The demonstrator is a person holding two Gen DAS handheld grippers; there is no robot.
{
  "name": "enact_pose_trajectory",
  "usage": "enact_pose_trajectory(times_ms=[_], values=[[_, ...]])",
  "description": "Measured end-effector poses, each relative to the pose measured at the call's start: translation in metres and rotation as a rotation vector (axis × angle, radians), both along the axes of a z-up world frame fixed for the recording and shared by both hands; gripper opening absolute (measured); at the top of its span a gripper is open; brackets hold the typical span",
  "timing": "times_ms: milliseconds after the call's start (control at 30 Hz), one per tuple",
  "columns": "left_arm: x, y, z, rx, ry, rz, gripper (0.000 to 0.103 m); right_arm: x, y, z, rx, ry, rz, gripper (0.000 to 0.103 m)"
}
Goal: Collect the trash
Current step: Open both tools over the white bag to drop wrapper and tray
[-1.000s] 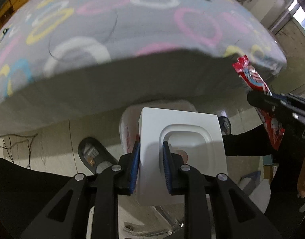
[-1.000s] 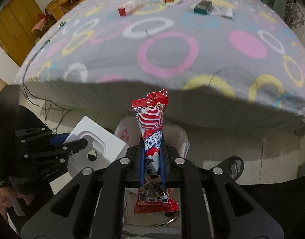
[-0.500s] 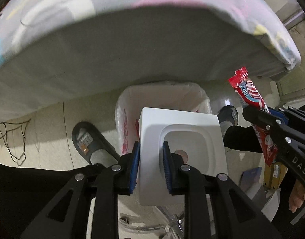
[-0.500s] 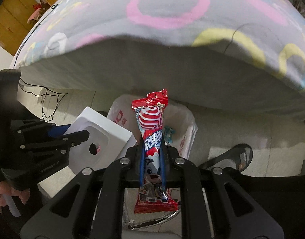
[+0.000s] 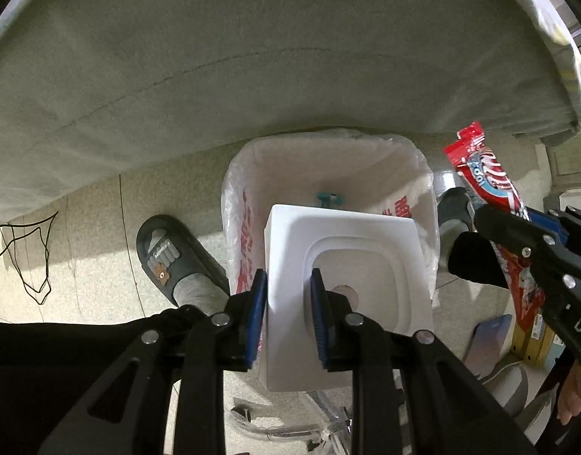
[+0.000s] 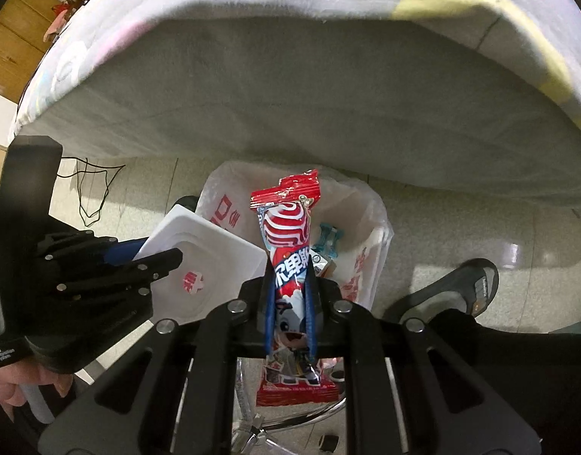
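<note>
Since the earlier frames both wrist views have dropped: the ringed top of the bedspread, wide in view a second ago, has slid out of the left wrist view, and only the grey hanging side of the grey bedspread (image 5: 252, 76) fills its upper part. The white plastic-lined waste bin (image 5: 415, 159), then half hidden under the tray, now shows its open mouth on the tiled floor near the bed's edge.

The left gripper (image 5: 286, 311) stays clamped on the near-left rim of the white moulded plastic tray (image 5: 351, 242), which hangs over the near half of the bin. The right gripper (image 6: 288, 303) is closed on the red, white and blue snack wrapper (image 6: 286, 235), held upright over the bin's mouth, just right of the tray. A small teal item (image 6: 330, 240) lies inside the bin.

Writing: the wrapper carries a red-and-white swirl, white Chinese characters on blue and a cartoon figure below; I cannot read them surely. The liner bears red Chinese print. The dark grey slipper (image 5: 165, 254) at left has a small logo, illegible. "DA" shows on the right gripper's body.
</note>
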State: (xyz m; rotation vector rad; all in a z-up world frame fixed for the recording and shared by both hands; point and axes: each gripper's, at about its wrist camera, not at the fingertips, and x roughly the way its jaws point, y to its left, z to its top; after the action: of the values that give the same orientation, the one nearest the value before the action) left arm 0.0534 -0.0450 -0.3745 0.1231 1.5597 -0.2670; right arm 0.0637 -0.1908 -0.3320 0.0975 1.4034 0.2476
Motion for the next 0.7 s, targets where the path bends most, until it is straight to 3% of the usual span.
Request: enact_pose_trajectory(times_ms=[333, 367, 400, 433, 467, 500, 700], values=[[0.000, -0.001, -0.005, 0.009, 0.004, 0.000, 0.024, 0.007, 0.002, -0.019, 0.001, 0.038, -0.002, 0.014], [0.000, 0.000, -0.006, 0.011, 0.003, 0.002, 0.025, 0.007, 0.002, -0.020, 0.004, 0.041, -0.001, 0.018], [0.000, 0.000, -0.006, 0.012, 0.004, 0.004, 0.028, 0.007, 0.002, -0.021, 0.007, 0.042, -0.002, 0.032], [0.000, 0.001, -0.006, 0.006, 0.007, 0.010, 0.045, 0.007, 0.000, -0.022, 0.007, 0.042, -0.011, 0.044], [0.000, 0.001, -0.007, 0.004, 0.011, 0.015, 0.064, 0.007, -0.002, -0.021, 0.003, 0.041, -0.024, 0.065], [0.000, 0.002, -0.007, 0.006, 0.014, 0.019, 0.097, 0.007, -0.005, -0.020, 0.001, 0.036, -0.042, 0.072], [0.000, 0.002, -0.006, 0.025, 0.004, 0.019, 0.095, 0.004, -0.014, -0.012, 0.021, 0.021, -0.085, 0.073]])
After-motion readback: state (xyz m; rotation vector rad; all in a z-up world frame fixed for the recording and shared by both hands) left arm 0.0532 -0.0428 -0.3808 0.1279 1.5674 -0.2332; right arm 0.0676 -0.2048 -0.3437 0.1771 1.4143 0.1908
